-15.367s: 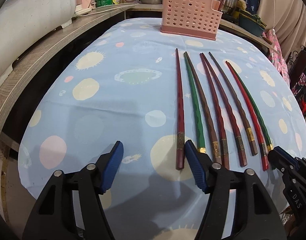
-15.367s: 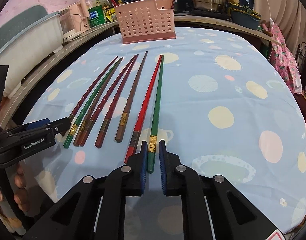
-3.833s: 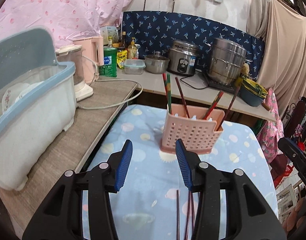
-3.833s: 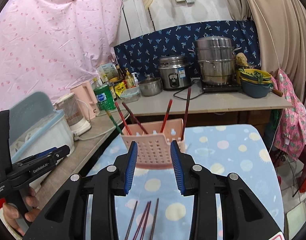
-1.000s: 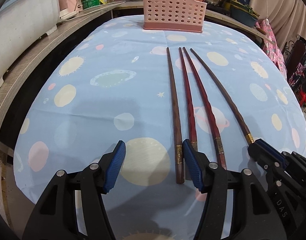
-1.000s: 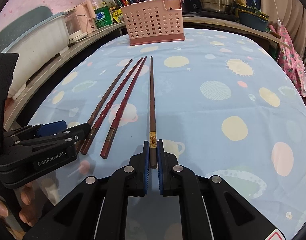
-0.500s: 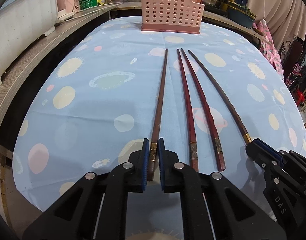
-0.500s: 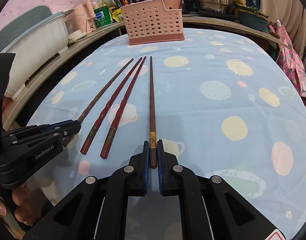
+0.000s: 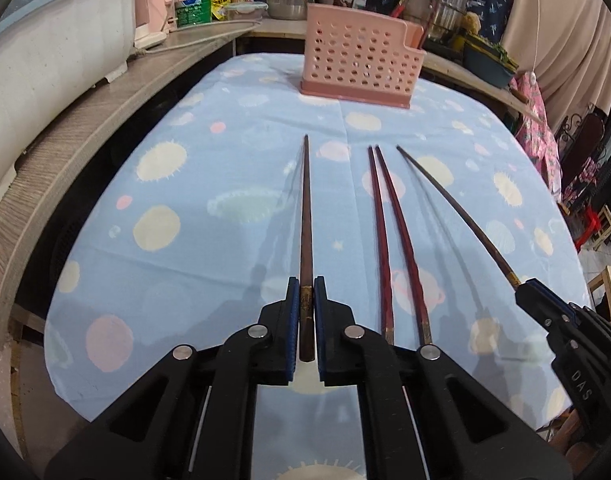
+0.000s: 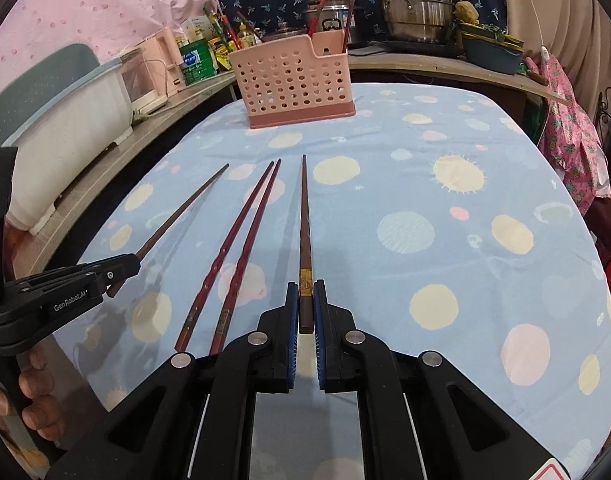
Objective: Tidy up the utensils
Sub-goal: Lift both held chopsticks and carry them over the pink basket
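My left gripper (image 9: 305, 290) is shut on the thick end of a brown chopstick (image 9: 305, 216) and holds it lifted off the blue spotted tablecloth. My right gripper (image 10: 305, 294) is shut on another brown chopstick (image 10: 304, 220), also lifted. Two red chopsticks (image 9: 389, 232) lie side by side on the cloth between them; they also show in the right wrist view (image 10: 241, 252). A pink perforated utensil basket (image 9: 359, 56) stands at the far end with several chopsticks upright in it; it also shows in the right wrist view (image 10: 293, 82).
A wooden counter (image 9: 85, 120) runs along the left with a white and blue dish bin (image 9: 45, 52). Pots, a rice cooker (image 10: 333, 12) and bottles stand behind the basket. The table's right edge drops off toward pink cloth (image 10: 569, 120).
Both grippers have risen with their brown chopsticks, whose tips now hang above the cloth. The view has tilted up toward the basket. The two red chopsticks have not moved.
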A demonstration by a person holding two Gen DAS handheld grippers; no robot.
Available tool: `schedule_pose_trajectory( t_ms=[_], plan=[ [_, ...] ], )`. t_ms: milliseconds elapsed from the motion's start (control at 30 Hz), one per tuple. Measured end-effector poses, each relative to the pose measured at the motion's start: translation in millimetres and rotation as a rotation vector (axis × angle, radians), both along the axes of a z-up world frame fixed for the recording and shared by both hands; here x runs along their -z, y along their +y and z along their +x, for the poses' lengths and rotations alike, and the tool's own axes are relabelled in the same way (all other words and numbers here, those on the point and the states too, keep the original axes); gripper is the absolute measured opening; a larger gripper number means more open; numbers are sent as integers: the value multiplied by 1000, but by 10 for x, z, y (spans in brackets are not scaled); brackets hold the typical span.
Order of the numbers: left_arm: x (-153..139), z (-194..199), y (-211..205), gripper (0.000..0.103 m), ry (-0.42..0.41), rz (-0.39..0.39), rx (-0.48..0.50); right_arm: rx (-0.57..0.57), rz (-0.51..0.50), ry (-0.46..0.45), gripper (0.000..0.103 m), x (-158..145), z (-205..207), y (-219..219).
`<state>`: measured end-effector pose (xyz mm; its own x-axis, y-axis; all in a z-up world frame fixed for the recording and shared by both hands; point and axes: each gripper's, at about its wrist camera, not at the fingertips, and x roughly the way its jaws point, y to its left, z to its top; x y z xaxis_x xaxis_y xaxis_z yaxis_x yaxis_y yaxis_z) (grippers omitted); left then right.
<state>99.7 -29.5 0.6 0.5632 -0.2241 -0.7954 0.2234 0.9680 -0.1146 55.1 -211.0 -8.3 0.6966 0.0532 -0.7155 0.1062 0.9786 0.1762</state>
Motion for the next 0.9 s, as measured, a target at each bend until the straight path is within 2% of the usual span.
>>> schedule_pose_trajectory(
  t_ms=[400,667,900],
  plan=[
    [-736,410,143,7,-119,-62,-46,35,5,-168,7,-844,331,-334],
    [-1172,730,140,7,-187,-87,-53,45,7,-240,7,-1249,639,-472],
    [-1484,1117,116,7,-203,-118,-65,55,26,-276,7,-1520,916,-566]
  ],
)
